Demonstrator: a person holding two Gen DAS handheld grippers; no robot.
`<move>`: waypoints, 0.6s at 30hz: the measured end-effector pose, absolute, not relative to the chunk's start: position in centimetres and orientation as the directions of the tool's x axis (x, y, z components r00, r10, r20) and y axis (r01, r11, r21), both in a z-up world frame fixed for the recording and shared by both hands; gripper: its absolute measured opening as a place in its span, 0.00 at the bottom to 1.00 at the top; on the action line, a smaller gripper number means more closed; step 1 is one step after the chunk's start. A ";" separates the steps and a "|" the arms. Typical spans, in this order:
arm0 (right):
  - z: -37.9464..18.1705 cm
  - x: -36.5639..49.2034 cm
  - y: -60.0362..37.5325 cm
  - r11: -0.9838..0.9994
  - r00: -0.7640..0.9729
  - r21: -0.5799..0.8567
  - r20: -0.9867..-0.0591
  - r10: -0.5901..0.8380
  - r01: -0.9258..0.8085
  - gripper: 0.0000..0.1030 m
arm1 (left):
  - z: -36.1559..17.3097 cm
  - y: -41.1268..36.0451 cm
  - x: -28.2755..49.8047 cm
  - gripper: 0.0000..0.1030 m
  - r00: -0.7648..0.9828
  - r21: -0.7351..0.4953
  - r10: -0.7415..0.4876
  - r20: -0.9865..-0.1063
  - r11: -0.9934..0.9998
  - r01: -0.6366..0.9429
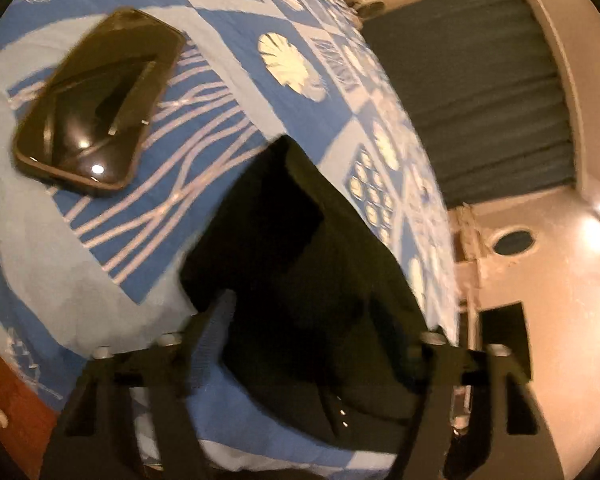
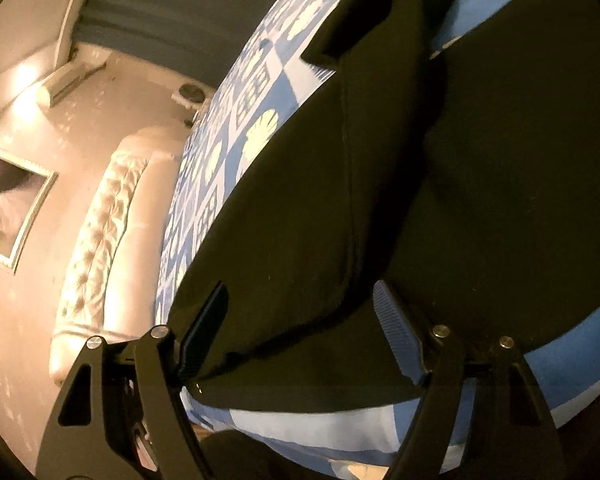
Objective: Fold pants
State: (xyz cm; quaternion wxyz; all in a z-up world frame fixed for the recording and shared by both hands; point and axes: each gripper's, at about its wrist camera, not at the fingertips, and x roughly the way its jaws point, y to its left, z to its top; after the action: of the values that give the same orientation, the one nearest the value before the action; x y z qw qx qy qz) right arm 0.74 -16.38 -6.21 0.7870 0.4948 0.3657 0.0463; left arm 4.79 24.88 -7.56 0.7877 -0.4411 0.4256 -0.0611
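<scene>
Black pants (image 1: 300, 280) lie on a blue and white patterned bedspread (image 1: 228, 92). In the left wrist view my left gripper (image 1: 320, 320) is open, its fingers spread either side of the near end of the pants, just above the cloth. In the right wrist view the pants (image 2: 420, 184) fill most of the frame, with a folded edge or leg running away from me. My right gripper (image 2: 304, 312) is open, its fingers straddling a raised fold of the cloth at the near edge. Neither gripper holds anything.
A black phone (image 1: 96, 104) lies face up on the bedspread to the left of the pants. A tufted white headboard (image 2: 100, 232) and a framed picture (image 2: 8, 208) stand beyond the bed. A dark curtain (image 1: 472, 92) hangs behind. The bed edge is close below both grippers.
</scene>
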 end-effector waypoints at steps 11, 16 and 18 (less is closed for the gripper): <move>-6.8 0.0 -16.1 0.462 0.716 0.806 -0.564 0.412 0.370 0.59 | -9.8 25.8 5.4 0.26 0.592 -0.740 -0.462 -0.660 0.536 -0.407; -7.4 0.4 -15.8 0.436 0.722 0.818 -0.553 0.415 0.375 0.59 | -10.0 25.8 5.4 0.26 0.590 -0.741 -0.465 -0.660 0.530 -0.412; -7.5 1.1 -15.9 0.449 0.732 0.806 -0.563 0.384 0.385 0.57 | -9.9 25.7 5.4 0.26 0.589 -0.736 -0.459 -0.664 0.537 -0.412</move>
State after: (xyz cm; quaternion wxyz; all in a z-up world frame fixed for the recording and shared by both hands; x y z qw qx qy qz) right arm 1.12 -15.89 -7.49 0.7685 0.5247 0.3662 -0.0002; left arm 5.40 25.72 -9.85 0.7506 -0.4810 0.4528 -0.0159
